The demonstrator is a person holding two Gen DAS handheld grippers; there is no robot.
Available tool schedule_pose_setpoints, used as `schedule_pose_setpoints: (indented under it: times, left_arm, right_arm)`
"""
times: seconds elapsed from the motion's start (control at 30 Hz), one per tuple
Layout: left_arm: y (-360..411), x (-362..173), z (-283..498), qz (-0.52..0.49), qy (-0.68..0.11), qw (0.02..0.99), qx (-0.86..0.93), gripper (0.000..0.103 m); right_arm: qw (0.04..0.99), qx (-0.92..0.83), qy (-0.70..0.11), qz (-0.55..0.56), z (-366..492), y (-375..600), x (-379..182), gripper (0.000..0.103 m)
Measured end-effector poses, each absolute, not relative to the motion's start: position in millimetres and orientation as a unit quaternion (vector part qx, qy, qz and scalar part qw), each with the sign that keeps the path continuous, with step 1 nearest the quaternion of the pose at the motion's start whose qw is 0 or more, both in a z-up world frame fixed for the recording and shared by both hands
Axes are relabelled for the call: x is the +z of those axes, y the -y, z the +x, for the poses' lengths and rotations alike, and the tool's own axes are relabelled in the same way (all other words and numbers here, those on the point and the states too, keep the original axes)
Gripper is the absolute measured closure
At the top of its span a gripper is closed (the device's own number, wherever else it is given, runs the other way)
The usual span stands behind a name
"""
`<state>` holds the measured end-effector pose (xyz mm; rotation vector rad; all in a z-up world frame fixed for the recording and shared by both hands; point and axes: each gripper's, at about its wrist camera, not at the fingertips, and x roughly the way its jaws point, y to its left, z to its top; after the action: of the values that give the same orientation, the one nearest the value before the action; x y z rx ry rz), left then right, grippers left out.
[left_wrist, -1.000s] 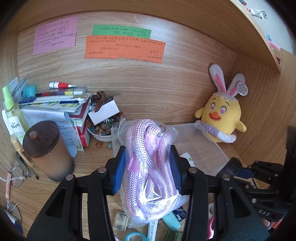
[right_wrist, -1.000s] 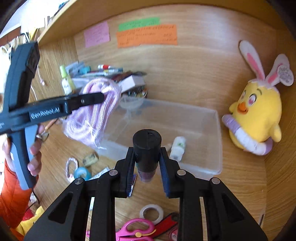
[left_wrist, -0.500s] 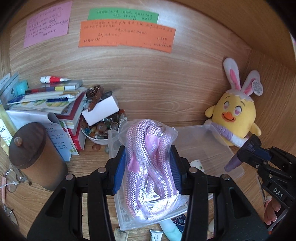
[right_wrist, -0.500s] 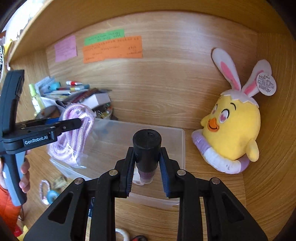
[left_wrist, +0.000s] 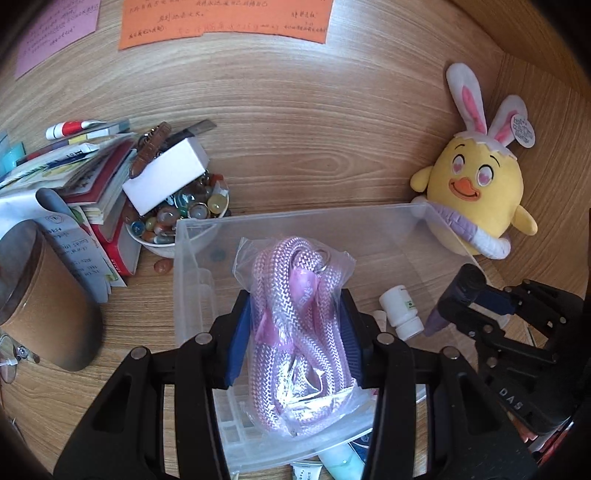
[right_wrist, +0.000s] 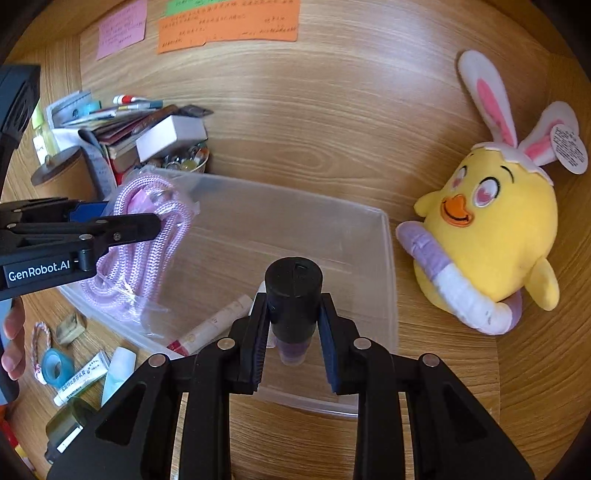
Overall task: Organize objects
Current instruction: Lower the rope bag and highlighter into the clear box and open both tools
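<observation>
the left gripper point(left_wrist: 295, 328) has its fingers clamped on a clear plastic bag of pink braided rope point(left_wrist: 295, 332) over the clear plastic bin point(left_wrist: 295, 221) on the wooden worktop point(left_wrist: 314, 147); the right gripper point(right_wrist: 293, 325) pinches a black-capped purple bottle point(right_wrist: 293, 299) above the bin's near edge.

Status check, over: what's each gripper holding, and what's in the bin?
Left gripper shut on bagged pink rope, over clear bin. Right gripper shut on black-capped bottle. White bottle in bin.

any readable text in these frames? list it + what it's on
"GenRobot.AI": side of the left gripper.
"DAS": body of the right gripper.
Sticky notes, plush tag, white bottle, tubes: handwriting or print too small to read.
</observation>
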<state>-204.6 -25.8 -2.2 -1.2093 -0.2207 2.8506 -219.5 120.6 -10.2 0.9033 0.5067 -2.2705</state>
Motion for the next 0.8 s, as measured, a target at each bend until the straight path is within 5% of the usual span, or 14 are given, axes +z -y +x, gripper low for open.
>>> schedule_pose_setpoints:
  times: [0.17,0.33,0.47,0.6,0.8]
  left_arm:
    - [27,0,-202,-0.390,0.074,0.025,0.918,0.058]
    - [27,14,-191,-0.371,0.075,0.030,0.925,0.056]
    - [27,24,-179,-0.356,0.069,0.023,0.931,0.044]
    - [29,34,-164,-0.343,0.068,0.020,0.937,0.043]
    - [34,49,-137,-0.317,0.060,0.011,0.947,0.029]
  right_arm:
    - [0.338,-0.854,-0.191,0.347,-214,-113,-12,0.078]
    - [0.360,-0.848,-0.185,0.342,-205,-112,-6,0.058]
    - [0.367,-0.852,-0.182,0.325,-194,-115,4,0.047]
    - [0.372,-0.859,-0.166,0.311,-185,-121,15,0.033]
    - [0.379,-0.863,-0.146,0.299,-176,-132,31,0.023]
